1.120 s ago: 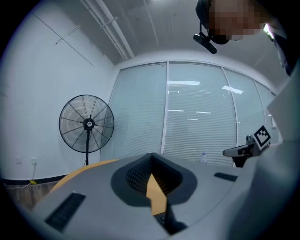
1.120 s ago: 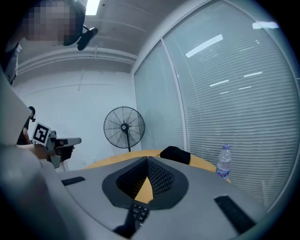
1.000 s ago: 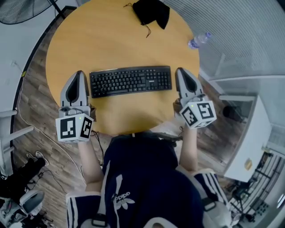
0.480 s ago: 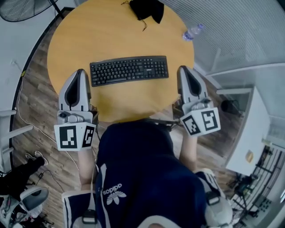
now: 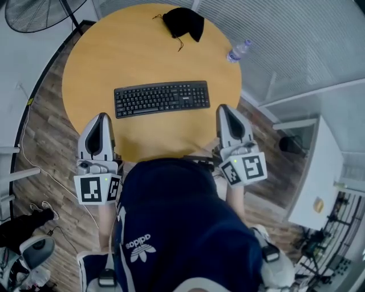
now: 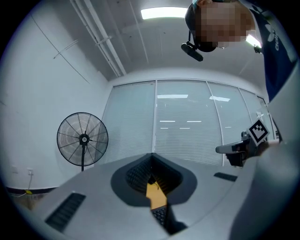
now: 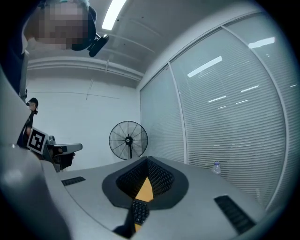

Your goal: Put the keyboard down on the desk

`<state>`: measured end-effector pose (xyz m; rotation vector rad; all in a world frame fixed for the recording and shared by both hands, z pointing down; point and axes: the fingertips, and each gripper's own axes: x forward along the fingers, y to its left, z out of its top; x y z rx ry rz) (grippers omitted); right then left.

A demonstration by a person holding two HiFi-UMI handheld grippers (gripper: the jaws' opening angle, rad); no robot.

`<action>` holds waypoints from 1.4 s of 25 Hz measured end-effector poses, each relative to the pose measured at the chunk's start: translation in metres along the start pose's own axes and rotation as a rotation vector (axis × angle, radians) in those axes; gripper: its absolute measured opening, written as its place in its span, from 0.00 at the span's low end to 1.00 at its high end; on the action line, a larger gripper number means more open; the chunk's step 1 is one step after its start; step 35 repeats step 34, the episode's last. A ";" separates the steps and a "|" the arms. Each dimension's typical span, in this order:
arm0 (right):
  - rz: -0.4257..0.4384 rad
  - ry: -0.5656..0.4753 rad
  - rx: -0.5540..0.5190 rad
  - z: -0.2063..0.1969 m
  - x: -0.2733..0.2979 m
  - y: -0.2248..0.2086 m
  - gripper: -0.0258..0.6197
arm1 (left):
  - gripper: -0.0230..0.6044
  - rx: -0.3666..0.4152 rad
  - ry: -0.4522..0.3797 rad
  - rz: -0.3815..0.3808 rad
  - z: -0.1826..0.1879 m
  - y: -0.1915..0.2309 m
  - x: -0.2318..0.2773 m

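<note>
**Head view with the 2 gripper views.** The black keyboard (image 5: 161, 98) is shown lying flat, keys up, near the middle of the round yellow surface (image 5: 142, 51). Its long side runs from 9 o'clock to 3 o'clock, and it is held by neither tool.

The left hand-held gripper (image 5: 101, 116) is seen at 7 o'clock of the keyboard, over the near rim of the surface, with its tips directed toward 12 o'clock. It is separated from the keyboard by a strip of bare surface. In the left gripper view its 2 jaws are seen pressed fully together at the tips, with nothing gripped. Only a sliver of the surface and of the keys is glimpsed through the hollow behind them.

The right hand-held gripper (image 5: 223, 108) is seen at 4 o'clock of the keyboard, near its right end but apart from it. In the right gripper view its 2 jaws are likewise seen fully closed and empty. Whether either tip rests on the surface cannot be told.

A black pouch (image 5: 183, 23) is seen at the 12 o'clock rim of the surface, and a water bottle (image 5: 238, 51) lies at the 2 o'clock rim. A fan (image 5: 31, 12) stands on the floor beyond 10 o'clock.
</note>
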<state>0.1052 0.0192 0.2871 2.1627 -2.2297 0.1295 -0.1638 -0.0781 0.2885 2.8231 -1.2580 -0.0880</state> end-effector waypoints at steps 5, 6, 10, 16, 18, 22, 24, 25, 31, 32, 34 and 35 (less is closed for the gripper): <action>0.056 0.019 -0.008 -0.009 0.003 0.010 0.04 | 0.04 -0.020 0.018 0.007 -0.008 -0.009 0.005; 0.068 0.025 -0.009 -0.011 0.005 0.013 0.04 | 0.04 -0.028 0.011 0.009 -0.006 -0.009 0.006; 0.112 0.041 -0.012 -0.013 0.016 0.029 0.04 | 0.04 -0.052 -0.013 0.004 0.002 -0.013 0.015; 0.168 0.031 -0.029 -0.006 0.023 0.046 0.04 | 0.04 -0.062 -0.023 -0.014 0.008 -0.021 0.023; 0.165 0.033 -0.029 -0.006 0.022 0.044 0.04 | 0.04 -0.062 -0.019 -0.017 0.007 -0.024 0.024; 0.159 0.037 -0.030 -0.006 0.019 0.042 0.04 | 0.04 -0.062 -0.020 -0.024 0.008 -0.029 0.024; 0.159 0.038 -0.030 -0.006 0.017 0.042 0.04 | 0.04 -0.061 -0.021 -0.029 0.010 -0.033 0.024; 0.159 0.038 -0.031 -0.005 0.017 0.041 0.04 | 0.04 -0.060 -0.020 -0.033 0.010 -0.035 0.024; 0.157 0.042 -0.030 -0.006 0.014 0.037 0.04 | 0.04 -0.057 -0.013 -0.048 0.010 -0.044 0.030; 0.156 0.042 -0.029 -0.006 0.014 0.036 0.04 | 0.04 -0.056 -0.011 -0.049 0.009 -0.045 0.031; 0.154 0.043 -0.028 -0.006 0.014 0.035 0.04 | 0.04 -0.054 -0.006 -0.051 0.009 -0.046 0.032; 0.154 0.043 -0.028 -0.006 0.014 0.035 0.04 | 0.04 -0.054 -0.006 -0.051 0.009 -0.046 0.032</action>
